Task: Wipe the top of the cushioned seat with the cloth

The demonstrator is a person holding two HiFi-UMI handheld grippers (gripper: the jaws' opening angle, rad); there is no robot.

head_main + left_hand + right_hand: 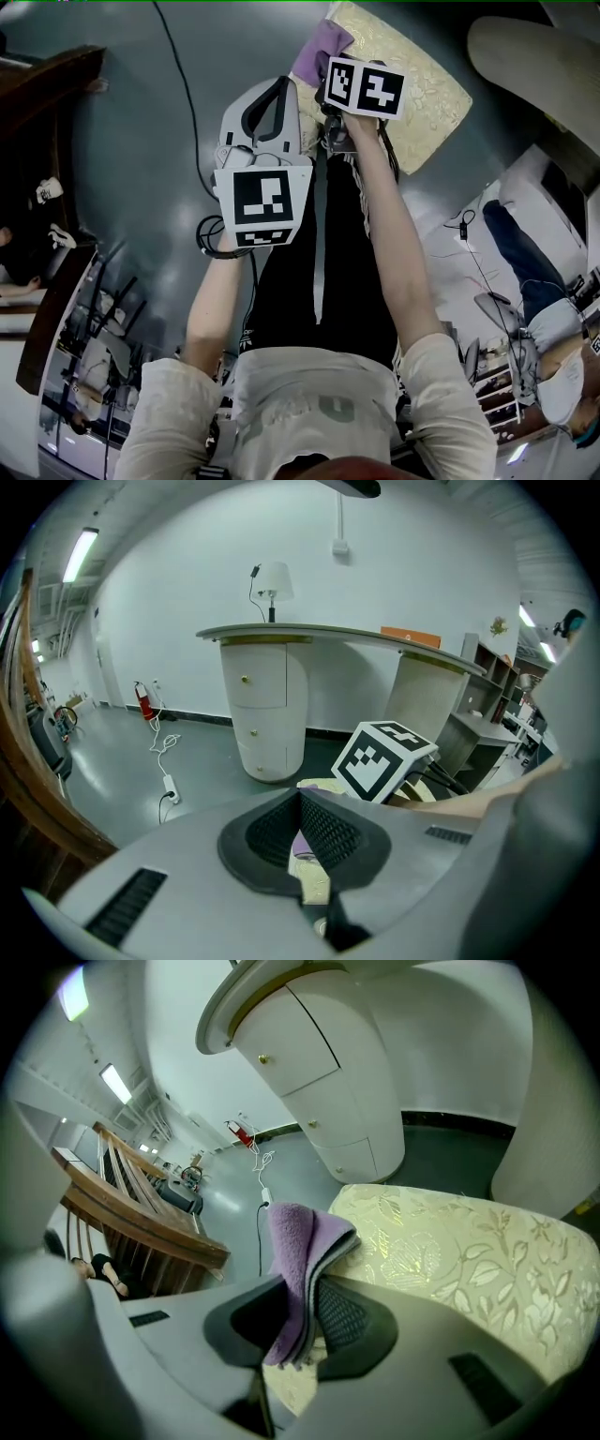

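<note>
Jaws of your right claw [305,1321] pinch the folded purple cloth [295,1241], which stands at the left edge of the cushioned seat [450,1260], mid-frame. Your left claw [302,832], lower centre, is closed on nothing.

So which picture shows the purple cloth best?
The right gripper view: the cloth fills the middle, pinched in its jaws. The head view shows only a corner; the left gripper view just a sliver.
</note>
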